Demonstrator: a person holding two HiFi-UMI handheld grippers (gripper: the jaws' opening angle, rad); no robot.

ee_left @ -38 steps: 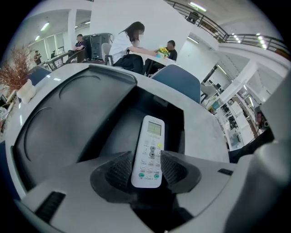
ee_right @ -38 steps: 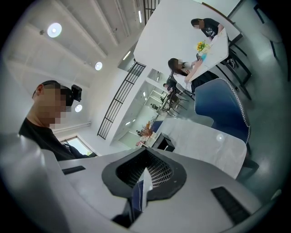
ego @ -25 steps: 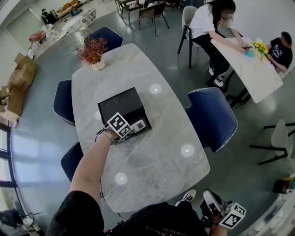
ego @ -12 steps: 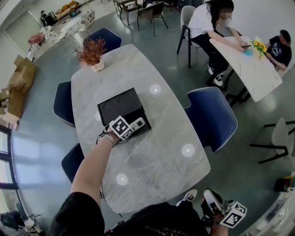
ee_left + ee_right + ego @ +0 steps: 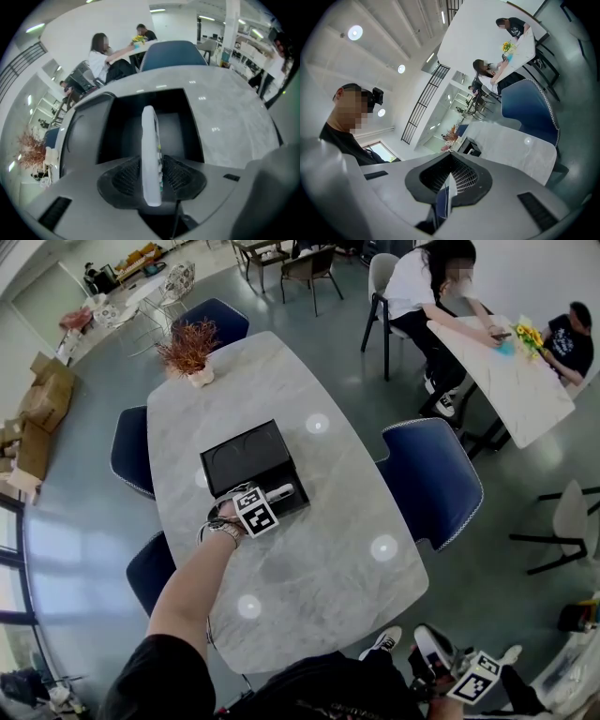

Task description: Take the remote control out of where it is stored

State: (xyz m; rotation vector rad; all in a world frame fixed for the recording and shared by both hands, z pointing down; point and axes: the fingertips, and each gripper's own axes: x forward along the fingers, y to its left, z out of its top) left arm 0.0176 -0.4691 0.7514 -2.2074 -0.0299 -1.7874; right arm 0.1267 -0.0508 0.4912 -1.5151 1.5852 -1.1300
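left gripper (image 5: 152, 178) jaws just closing, clamped on remote (image 5: 150, 136) at black case (image 5: 123, 126); right gripper (image 5: 447, 180) clenched, empty

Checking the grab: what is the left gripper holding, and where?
The left gripper, whose jaws have just been closing, pinches the white remote control by its near end, pads on its two broad faces.

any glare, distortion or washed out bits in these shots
Head view: fisheye bows the table edges, and three round lamp reflections glare on the marble. Left gripper view: the remote control is blown out white, its near end soft; corners black. Right gripper view: same dark corners, room strongly bent.
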